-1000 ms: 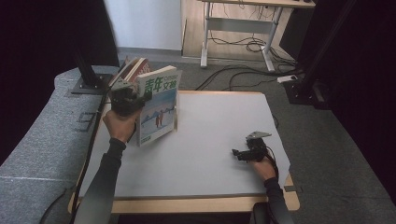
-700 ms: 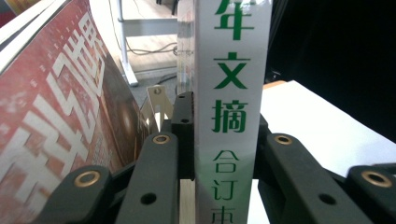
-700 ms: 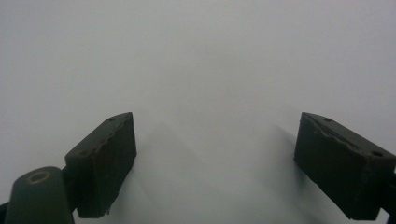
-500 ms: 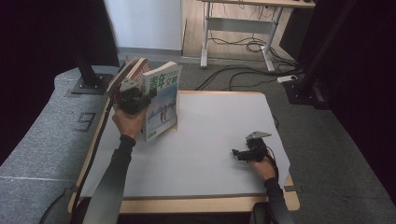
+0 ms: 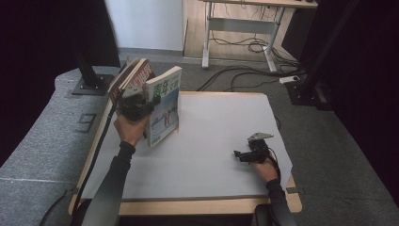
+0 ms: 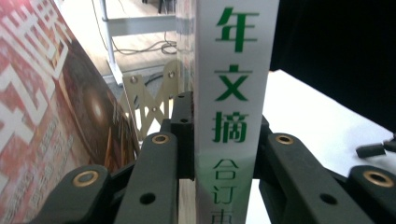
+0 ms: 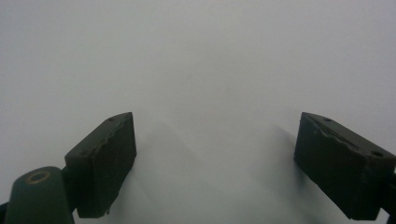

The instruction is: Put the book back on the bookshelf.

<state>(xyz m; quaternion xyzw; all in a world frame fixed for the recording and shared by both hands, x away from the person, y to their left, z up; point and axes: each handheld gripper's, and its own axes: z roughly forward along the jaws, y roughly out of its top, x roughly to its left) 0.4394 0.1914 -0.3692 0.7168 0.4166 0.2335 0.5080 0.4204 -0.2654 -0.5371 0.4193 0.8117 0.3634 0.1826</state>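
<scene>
The left gripper (image 6: 224, 140) has its 2 jaws clamped on the spine of the white book (image 6: 231, 93) with green characters, gripping low on it. My guess is the book is headed for the leaning books (image 5: 129, 77) at the bench's (image 5: 211, 160) far left corner, so keep it upright and squeezed square (a tilt could twist it loose). The right gripper (image 5: 242, 154) rests wide open near the right edge, holding nothing.
</scene>
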